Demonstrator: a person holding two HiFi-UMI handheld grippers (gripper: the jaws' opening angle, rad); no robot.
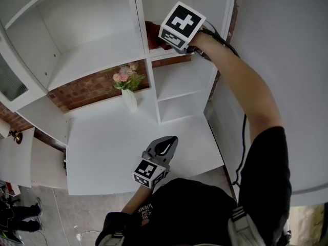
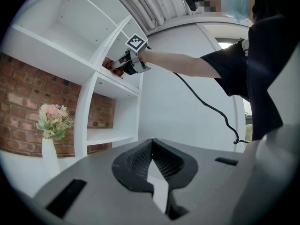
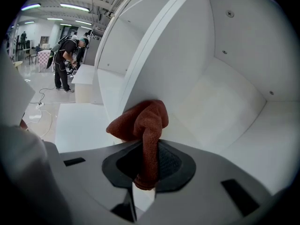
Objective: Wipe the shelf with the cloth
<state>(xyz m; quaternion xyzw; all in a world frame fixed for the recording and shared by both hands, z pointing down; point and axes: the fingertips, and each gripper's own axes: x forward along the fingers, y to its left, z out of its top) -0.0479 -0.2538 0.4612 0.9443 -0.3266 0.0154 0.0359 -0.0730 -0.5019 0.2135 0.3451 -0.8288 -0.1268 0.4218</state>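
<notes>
A rust-brown cloth (image 3: 143, 123) is bunched against the left edge of the upper right compartment of the white shelf unit (image 1: 146, 53), and my right gripper (image 3: 146, 161) is shut on it. In the head view that gripper (image 1: 165, 41) reaches into the compartment, with the cloth (image 1: 152, 34) showing just left of its marker cube. The left gripper view shows the cloth (image 2: 108, 63) on the shelf board (image 2: 117, 84). My left gripper (image 1: 165, 146) hovers low over the white table top (image 1: 102, 142), shut with nothing between its jaws (image 2: 151, 154).
A white vase of pink flowers (image 1: 128, 86) stands on the table against the brick wall (image 1: 84, 88). A black cable (image 2: 206, 108) hangs from my right arm. A white wall (image 1: 287, 60) lies to the right. A person (image 3: 64, 62) stands far off across the floor.
</notes>
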